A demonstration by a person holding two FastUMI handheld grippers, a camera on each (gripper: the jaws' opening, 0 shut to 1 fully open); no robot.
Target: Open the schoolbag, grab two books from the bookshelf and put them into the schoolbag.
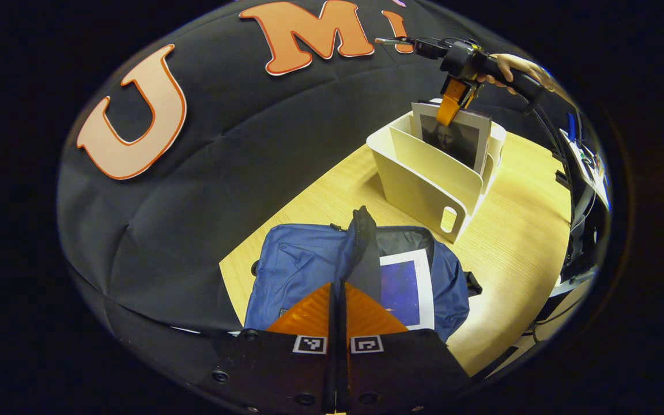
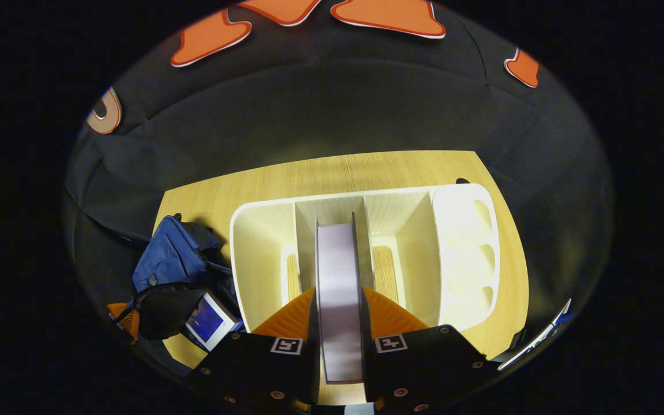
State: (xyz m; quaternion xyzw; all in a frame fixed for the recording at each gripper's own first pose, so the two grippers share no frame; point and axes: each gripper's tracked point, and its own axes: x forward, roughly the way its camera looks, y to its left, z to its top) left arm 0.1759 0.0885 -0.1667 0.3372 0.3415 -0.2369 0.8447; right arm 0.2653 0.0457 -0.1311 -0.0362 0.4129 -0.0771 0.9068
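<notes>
The blue schoolbag (image 1: 303, 265) lies open on the wooden table, with a blue-covered book (image 1: 407, 285) inside it. My left gripper (image 1: 338, 285) is shut on the bag's dark flap (image 1: 362, 242) and holds it up. The white bookshelf (image 1: 424, 178) stands behind the bag with a portrait-covered book (image 1: 453, 141) upright in it. A hand (image 1: 510, 66) holds my right gripper (image 1: 450, 112) over that book. In the right gripper view, my right gripper (image 2: 338, 291) is shut on the book's top edge (image 2: 338, 259), inside the middle slot of the bookshelf (image 2: 263, 253). The schoolbag (image 2: 173, 253) lies to the left.
The shelf's other slots (image 2: 401, 253) hold nothing, and its right end has a panel with oval cut-outs (image 2: 470, 253). Cables and equipment (image 1: 583, 161) stand beyond the table's right edge. Bare tabletop (image 1: 516, 242) lies right of the bag.
</notes>
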